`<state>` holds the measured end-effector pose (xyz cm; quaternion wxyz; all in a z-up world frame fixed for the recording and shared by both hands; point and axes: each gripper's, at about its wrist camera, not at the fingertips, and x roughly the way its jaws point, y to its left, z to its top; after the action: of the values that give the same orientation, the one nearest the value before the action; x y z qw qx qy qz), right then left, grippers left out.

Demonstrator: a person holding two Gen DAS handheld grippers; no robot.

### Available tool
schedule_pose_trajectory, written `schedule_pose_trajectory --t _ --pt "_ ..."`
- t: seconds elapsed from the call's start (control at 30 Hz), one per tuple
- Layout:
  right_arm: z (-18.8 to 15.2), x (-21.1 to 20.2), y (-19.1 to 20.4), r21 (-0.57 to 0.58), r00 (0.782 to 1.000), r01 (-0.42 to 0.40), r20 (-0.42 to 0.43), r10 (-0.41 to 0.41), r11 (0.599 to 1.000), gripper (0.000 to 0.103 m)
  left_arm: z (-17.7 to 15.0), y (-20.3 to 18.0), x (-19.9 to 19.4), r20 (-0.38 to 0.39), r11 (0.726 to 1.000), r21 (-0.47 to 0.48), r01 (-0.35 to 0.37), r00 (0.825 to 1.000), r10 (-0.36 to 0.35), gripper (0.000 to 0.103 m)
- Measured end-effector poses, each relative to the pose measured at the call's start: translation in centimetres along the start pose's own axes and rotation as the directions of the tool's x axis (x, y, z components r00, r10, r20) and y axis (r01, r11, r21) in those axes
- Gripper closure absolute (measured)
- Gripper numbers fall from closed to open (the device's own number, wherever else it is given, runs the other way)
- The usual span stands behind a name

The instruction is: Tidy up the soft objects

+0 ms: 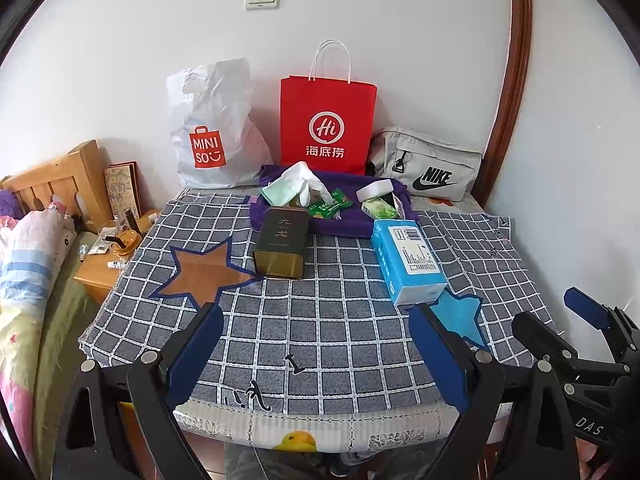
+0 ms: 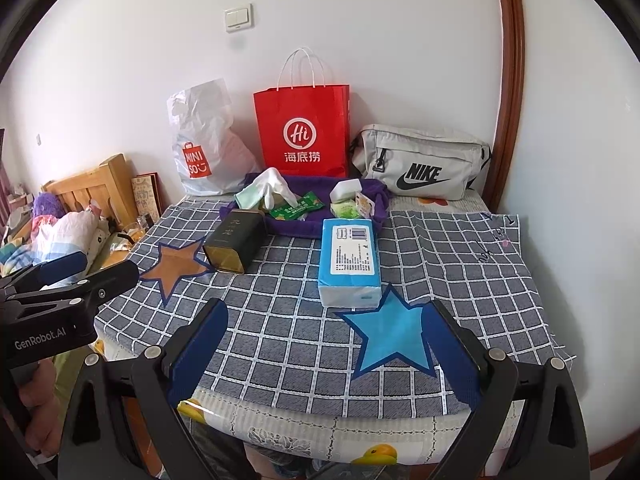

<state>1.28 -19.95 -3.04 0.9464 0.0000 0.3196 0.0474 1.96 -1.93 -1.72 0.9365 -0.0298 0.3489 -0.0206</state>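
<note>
Both grippers, left gripper (image 1: 316, 356) and right gripper (image 2: 324, 354), gape empty; the blue plastic-wrapped tissue pack (image 2: 349, 263) lies at 12 o'clock beside the blue paper star (image 2: 390, 334), so progress is unclear.

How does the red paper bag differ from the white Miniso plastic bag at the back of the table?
The red paper bag stands stiff and straight, with flat sides; the white Miniso plastic bag is crumpled and slumps. The red paper bag has thin white cord handles that stand above its rim; the Miniso bag has a cut-out hand hole. Both stand against the wall behind the purple cloth and carry a logo.
</note>
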Motion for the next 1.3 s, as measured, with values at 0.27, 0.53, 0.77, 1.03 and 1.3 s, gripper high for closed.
schedule_pose_trajectory --t 0.27,0.53,0.77,1.03,1.3 --pt "-0.02 -0.31 0.05 0.007 1.000 -0.001 0.004 0.001 1.000 0.006 -0.06 -0.08 -0.13 0.002 1.000 0.002 0.004 1.000 -0.004 0.009" --pt "-0.02 -0.40 0.12 0.006 1.000 0.000 0.007 0.000 1.000 0.006 0.00 -0.21 -0.13 -0.002 1.000 0.003 -0.004 1.000 0.004 0.009" --pt "-0.02 -0.43 0.07 0.006 1.000 -0.001 0.008 0.001 1.000 0.006 -0.04 -0.19 -0.15 -0.002 1.000 0.002 -0.006 1.000 0.006 0.009" --pt "-0.03 -0.46 0.04 0.005 1.000 -0.002 0.007 0.002 1.000 0.006 -0.03 -0.08 -0.14 -0.002 1.000 0.003 -0.004 1.000 0.004 0.009" --pt "-0.02 -0.51 0.10 0.002 1.000 -0.001 0.008 0.001 1.000 0.006 -0.01 0.00 -0.10 -0.001 1.000 0.002 -0.007 1.000 0.007 0.009"
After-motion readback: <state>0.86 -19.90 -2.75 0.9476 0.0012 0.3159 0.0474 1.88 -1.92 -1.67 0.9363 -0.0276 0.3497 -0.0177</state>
